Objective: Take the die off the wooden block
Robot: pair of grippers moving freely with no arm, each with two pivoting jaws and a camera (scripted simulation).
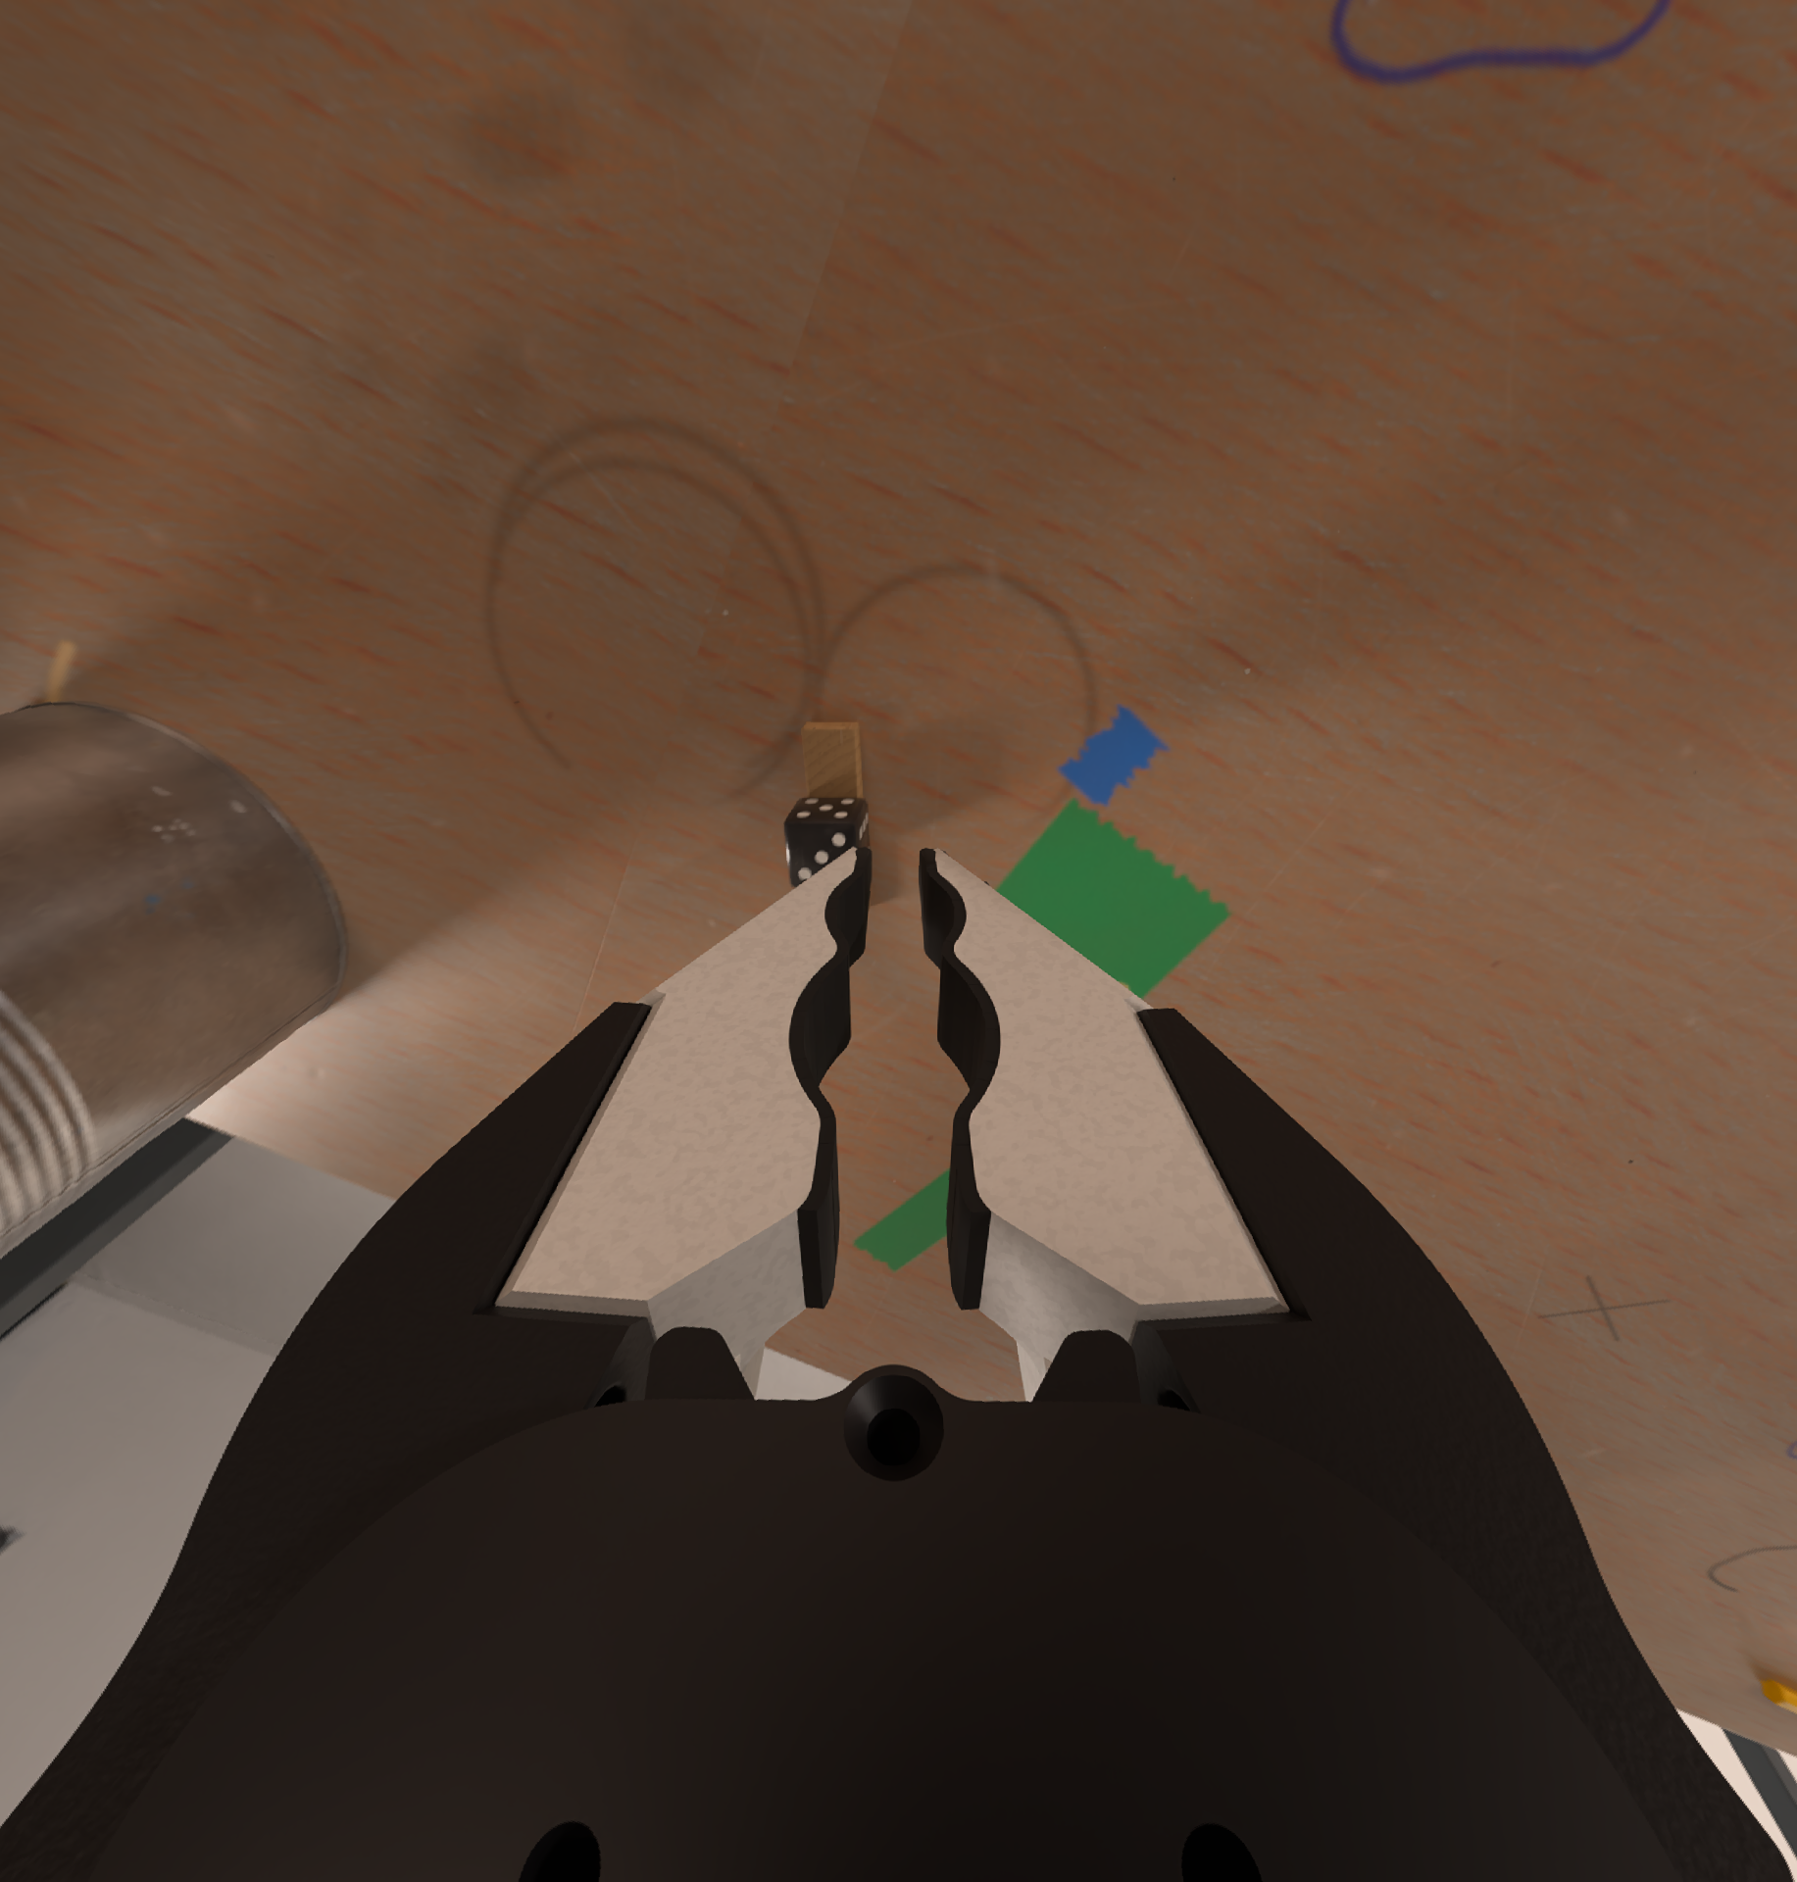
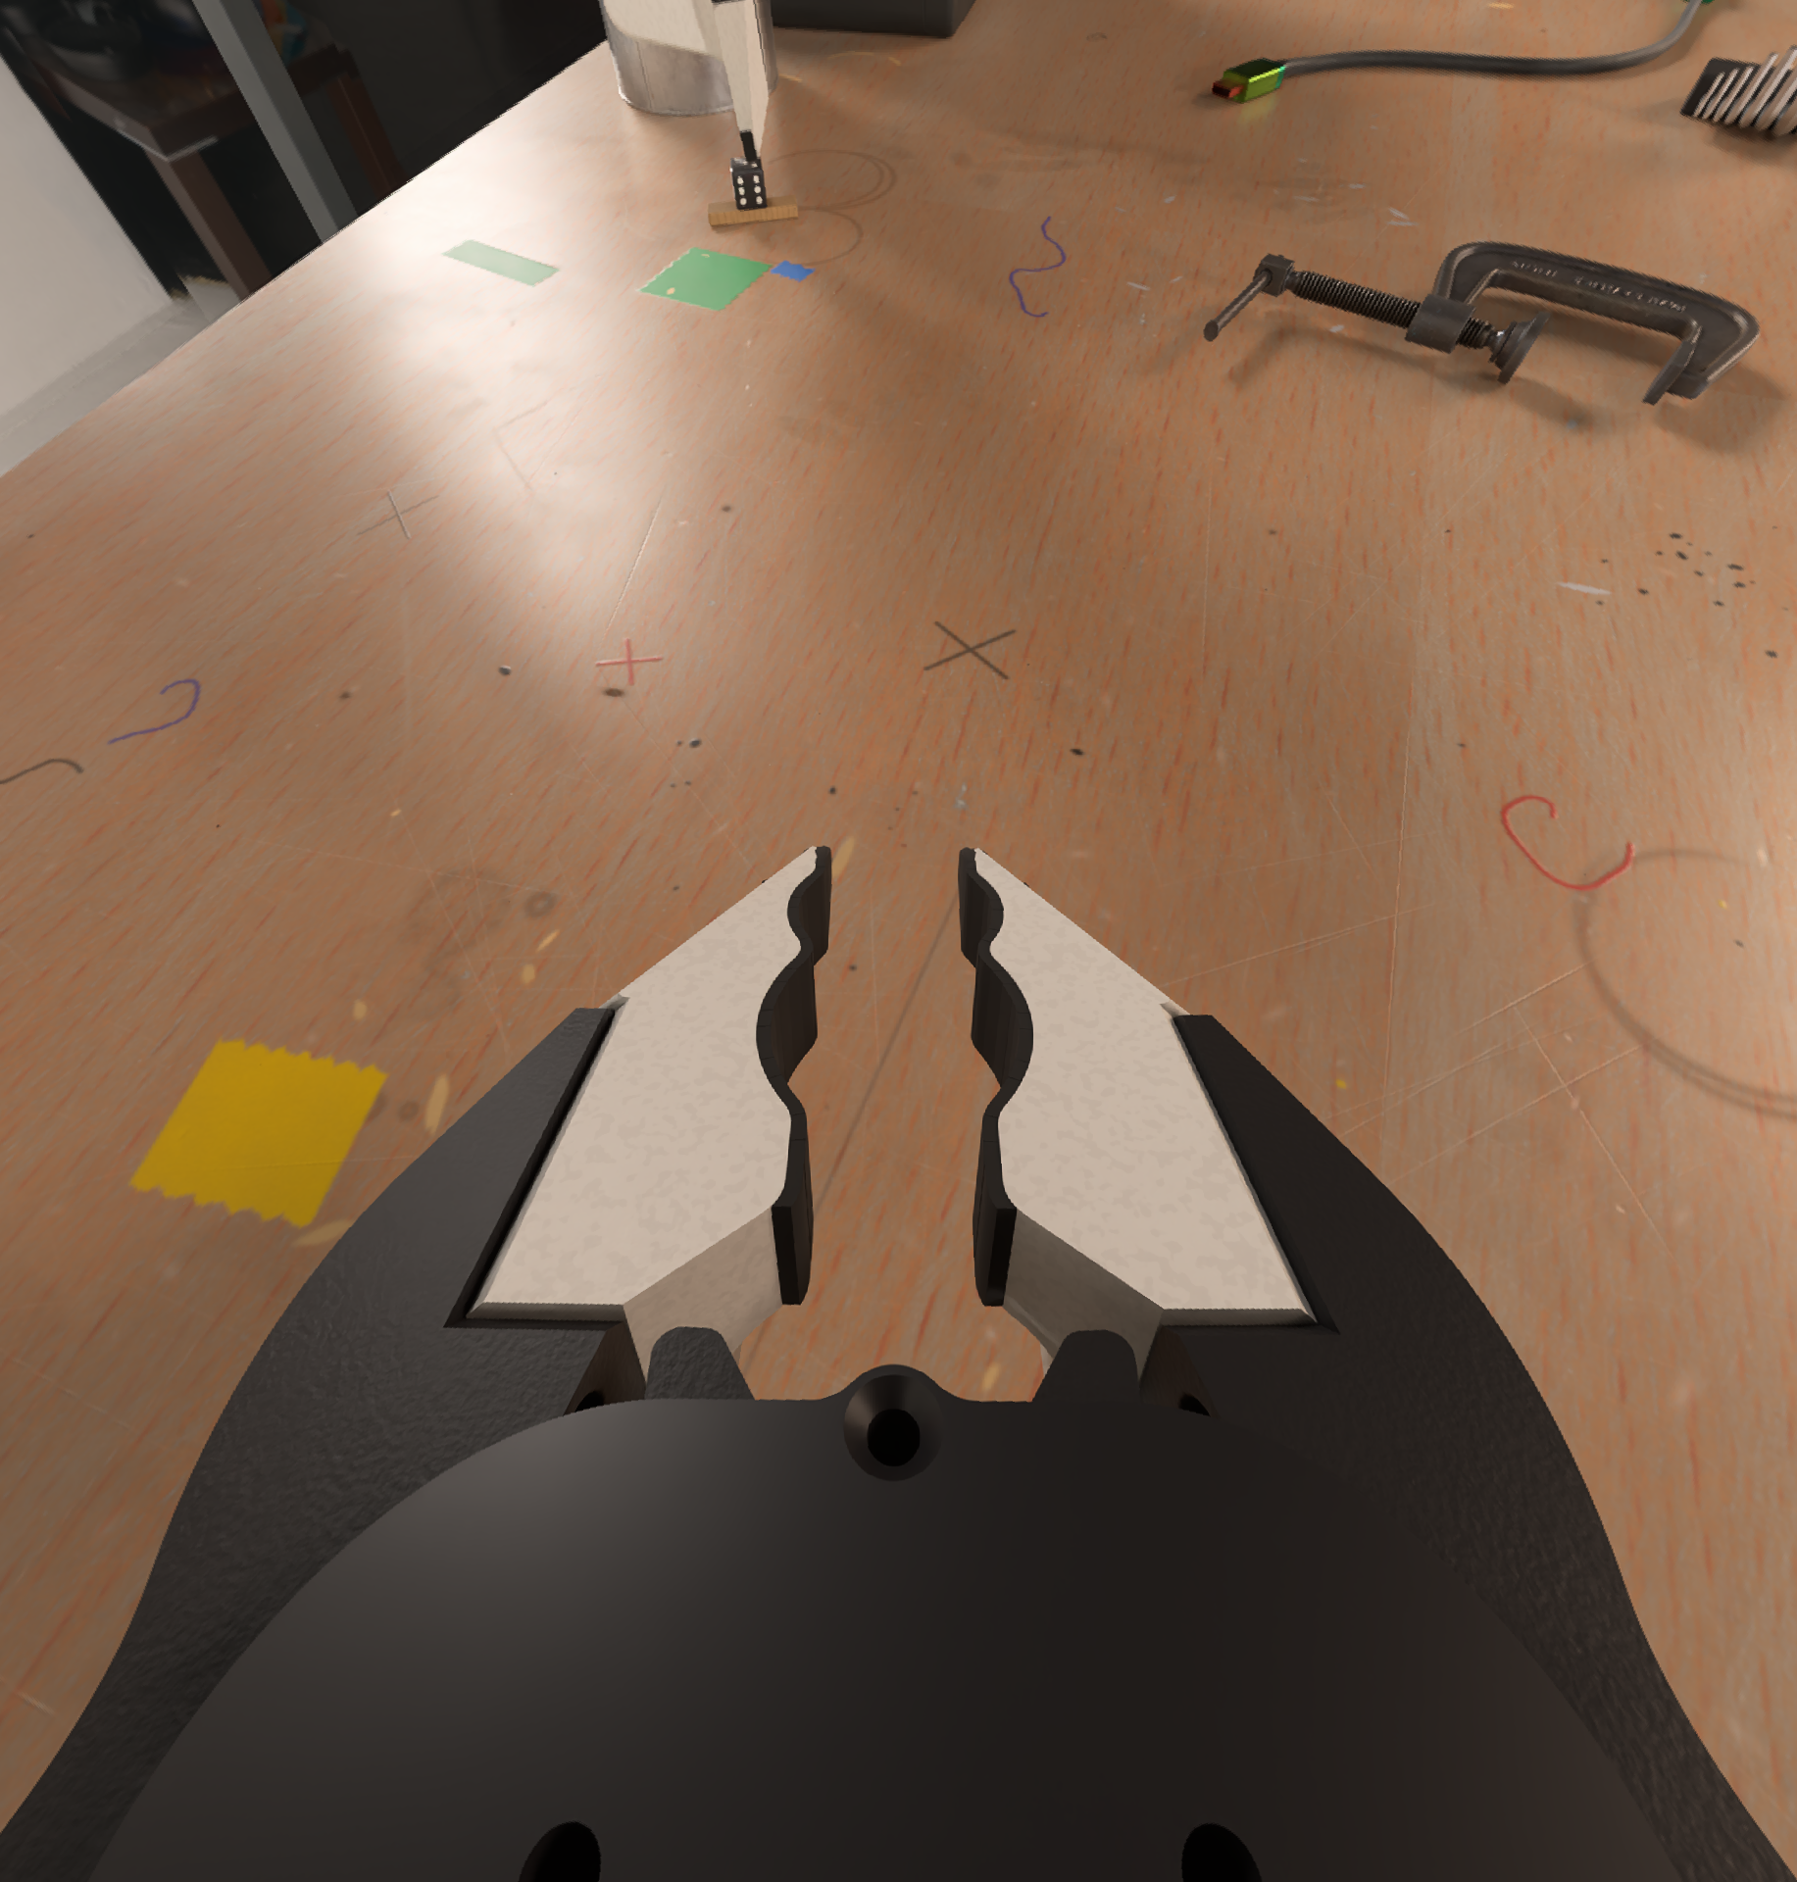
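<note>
Below the left tongs (image 1: 895, 853), in the left wrist view, the black die (image 1: 823, 837) is sitting on the near end of the wooden block (image 1: 831, 759), just beside the left fingertip. The jaws are standing slightly apart, gripping nothing. A metal can (image 1: 130, 917) is looming close on the left, and green tape (image 1: 1113, 901) with a blue scrap (image 1: 1116, 754) is lying right of the fingers. The counter (image 1: 1281, 407) is showing pencilled rings and a blue scribble.

Across the counter (image 2: 1179, 611), in the right wrist view, the right tongs (image 2: 895, 853) are hovering well apart from the die (image 2: 748, 186), jaws partly open and empty. The die is resting on the block (image 2: 754, 214) far off, with the left tongs (image 2: 745, 153) reaching down right at it. A C-clamp (image 2: 1495, 316) is lying to the right, a cable (image 2: 1485, 61) beyond it, yellow tape (image 2: 260, 1130) nearby. Dark room space is opening past the counter's left edge.
</note>
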